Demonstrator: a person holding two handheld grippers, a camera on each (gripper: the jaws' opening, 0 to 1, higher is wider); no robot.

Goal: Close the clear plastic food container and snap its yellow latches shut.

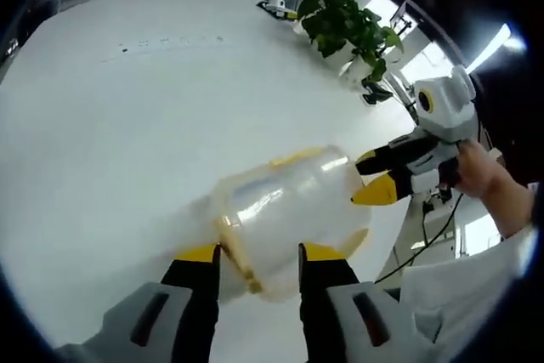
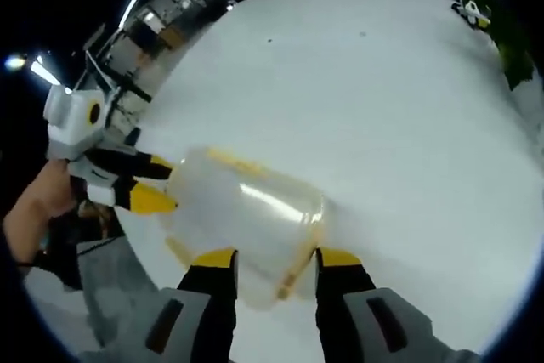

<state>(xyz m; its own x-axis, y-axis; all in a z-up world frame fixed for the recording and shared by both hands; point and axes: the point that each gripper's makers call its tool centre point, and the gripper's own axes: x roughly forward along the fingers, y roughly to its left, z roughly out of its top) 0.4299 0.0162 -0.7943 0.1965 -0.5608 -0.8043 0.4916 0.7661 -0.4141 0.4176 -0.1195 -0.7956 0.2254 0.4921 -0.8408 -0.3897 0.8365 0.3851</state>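
- Reaching in low, the left gripper (image 1: 257,254) has its yellow-tipped jaws apart, straddling the near end of the clear plastic container (image 1: 289,214)
- Opposite it, the right gripper (image 2: 275,259) likewise stands spread around the container's other end; whether either one presses the walls I cannot tell
- Container is rounded, translucent, glossy, with a yellow latch (image 1: 236,254) along its edge, over the table's near edge
- White table (image 1: 127,125) stretches smooth and bare beyond; a leafy potted plant (image 1: 344,23) sits at the far rim

White table (image 1: 127,125), potted plant (image 1: 344,19)
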